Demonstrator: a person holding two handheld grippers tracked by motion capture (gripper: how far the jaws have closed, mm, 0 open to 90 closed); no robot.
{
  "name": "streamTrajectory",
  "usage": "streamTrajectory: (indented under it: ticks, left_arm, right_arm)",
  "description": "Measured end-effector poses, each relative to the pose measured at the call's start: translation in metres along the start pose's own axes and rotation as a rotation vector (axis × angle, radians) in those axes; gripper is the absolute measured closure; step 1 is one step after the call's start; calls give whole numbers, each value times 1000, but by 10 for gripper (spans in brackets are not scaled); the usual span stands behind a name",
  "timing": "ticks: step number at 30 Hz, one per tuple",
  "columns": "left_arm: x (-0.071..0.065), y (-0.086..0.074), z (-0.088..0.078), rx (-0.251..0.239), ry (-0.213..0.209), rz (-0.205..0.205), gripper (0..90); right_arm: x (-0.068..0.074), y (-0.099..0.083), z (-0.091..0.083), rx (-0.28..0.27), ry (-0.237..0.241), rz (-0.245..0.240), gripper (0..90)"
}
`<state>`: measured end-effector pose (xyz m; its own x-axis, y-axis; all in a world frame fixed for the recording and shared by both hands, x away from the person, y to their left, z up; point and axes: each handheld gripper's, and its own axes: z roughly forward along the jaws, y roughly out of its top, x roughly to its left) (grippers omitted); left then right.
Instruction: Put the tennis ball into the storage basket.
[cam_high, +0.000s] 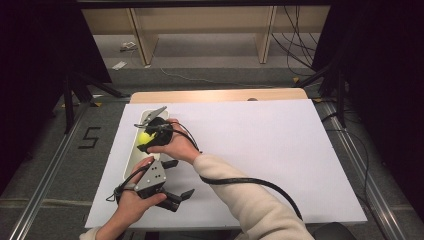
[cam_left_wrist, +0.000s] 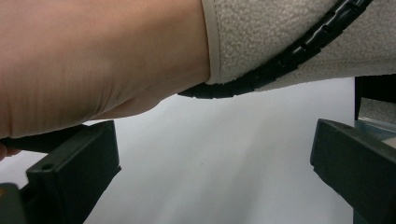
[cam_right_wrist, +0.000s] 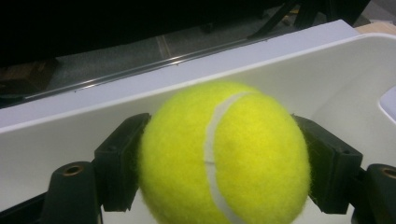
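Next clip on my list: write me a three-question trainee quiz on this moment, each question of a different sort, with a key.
1. True or false: the right gripper has its black jaws closed on the fuzzy yellow tennis ball.
2. Multiple choice: the ball is held over which thing? A) the long white plastic tray B) the bare wooden table edge C) the grey floor
3. Fill in: the left gripper, near the table's front edge, has its jaws ____ with nothing between them.

Key: 1 true; 2 A; 3 open (the left gripper view shows only the white sheet between the jaws).
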<state>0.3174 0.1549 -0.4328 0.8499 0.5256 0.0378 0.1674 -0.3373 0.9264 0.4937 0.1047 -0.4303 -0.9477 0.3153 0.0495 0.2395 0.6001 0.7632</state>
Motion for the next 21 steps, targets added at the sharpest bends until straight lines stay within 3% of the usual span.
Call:
streamTrajectory:
  ticks: [10, 14, 21]
  left_arm:
    - [0, 0, -1, 0, 0, 0, 7]
    - [0, 0, 0, -1, -1, -2, 7]
    - [0, 0, 0, 3, -2, 2, 7]
  right_arm:
    - [1, 0, 1, -2, 1, -5, 255]
    - [-1, 0, -3, -55, 13, 6, 158]
    - [-4, 4, -15, -94, 4, 2, 157]
